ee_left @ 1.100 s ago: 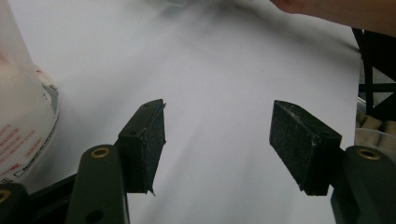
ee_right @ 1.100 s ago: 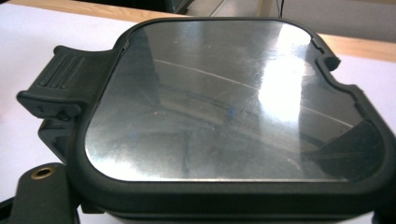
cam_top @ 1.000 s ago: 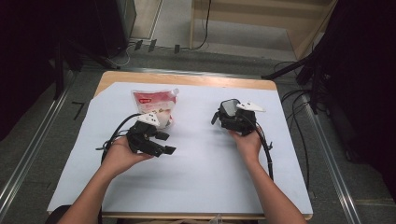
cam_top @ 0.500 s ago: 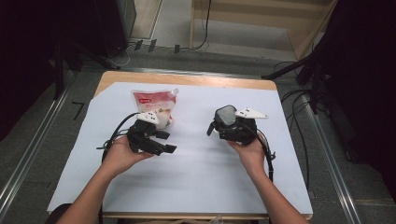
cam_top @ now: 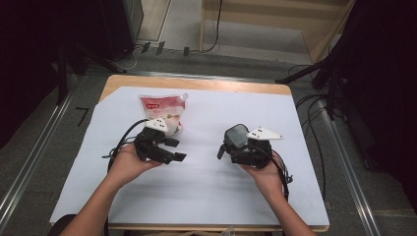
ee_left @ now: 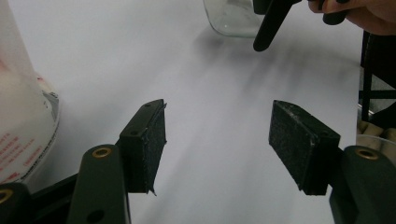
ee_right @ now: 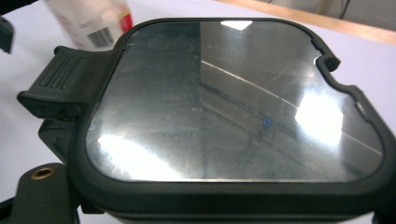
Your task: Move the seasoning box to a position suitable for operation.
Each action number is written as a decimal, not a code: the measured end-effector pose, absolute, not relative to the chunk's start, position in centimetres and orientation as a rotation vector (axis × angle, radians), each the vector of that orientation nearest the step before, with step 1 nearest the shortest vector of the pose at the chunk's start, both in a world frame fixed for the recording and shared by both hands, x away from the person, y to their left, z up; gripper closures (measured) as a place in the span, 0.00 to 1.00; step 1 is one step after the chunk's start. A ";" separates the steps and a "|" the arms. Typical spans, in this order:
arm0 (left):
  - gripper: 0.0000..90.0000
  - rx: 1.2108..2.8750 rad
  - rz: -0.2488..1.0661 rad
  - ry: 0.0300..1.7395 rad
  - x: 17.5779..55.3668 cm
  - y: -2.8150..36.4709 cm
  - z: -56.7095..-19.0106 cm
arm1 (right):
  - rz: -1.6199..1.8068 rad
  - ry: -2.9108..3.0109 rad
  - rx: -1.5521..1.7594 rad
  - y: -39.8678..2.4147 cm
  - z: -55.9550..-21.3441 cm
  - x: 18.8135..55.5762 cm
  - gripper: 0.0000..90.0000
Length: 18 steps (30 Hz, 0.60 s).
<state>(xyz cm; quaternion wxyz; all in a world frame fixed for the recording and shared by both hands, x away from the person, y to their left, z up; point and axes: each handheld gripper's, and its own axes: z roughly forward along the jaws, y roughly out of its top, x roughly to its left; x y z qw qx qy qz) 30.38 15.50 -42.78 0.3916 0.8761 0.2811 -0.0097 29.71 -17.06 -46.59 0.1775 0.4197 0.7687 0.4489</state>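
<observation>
Black-lidded glass jar (cam_top: 237,136) sits clamped in right gripper (cam_top: 231,147) jaws, centre frame, for carrying. Left gripper (cam_top: 173,150) jaws wide, empty, beside pouch (cam_top: 162,105), ready to assist.

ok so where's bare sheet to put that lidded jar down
The white sheet is bare along the near edge between the two forearms, and across the far right corner beyond the right gripper. It is crowded at the far left, where the pouch sits against the left gripper.
</observation>
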 end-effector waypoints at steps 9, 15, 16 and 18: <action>0.43 2.231 -0.021 0.720 30.4 15.6 -42.9 | 1.300 2.267 1.134 -13.9 -47.8 29.4 0.17; 0.46 2.212 -0.019 0.728 30.5 16.0 -42.9 | 1.312 2.307 1.102 -11.8 -48.5 29.2 0.17; 0.47 2.209 -0.016 0.729 30.5 16.0 -42.9 | 1.317 2.308 1.094 -11.4 -48.7 29.2 0.17; 0.47 2.214 -0.019 0.726 30.5 16.0 -42.9 | 1.323 2.306 1.104 -11.0 -48.9 29.1 0.17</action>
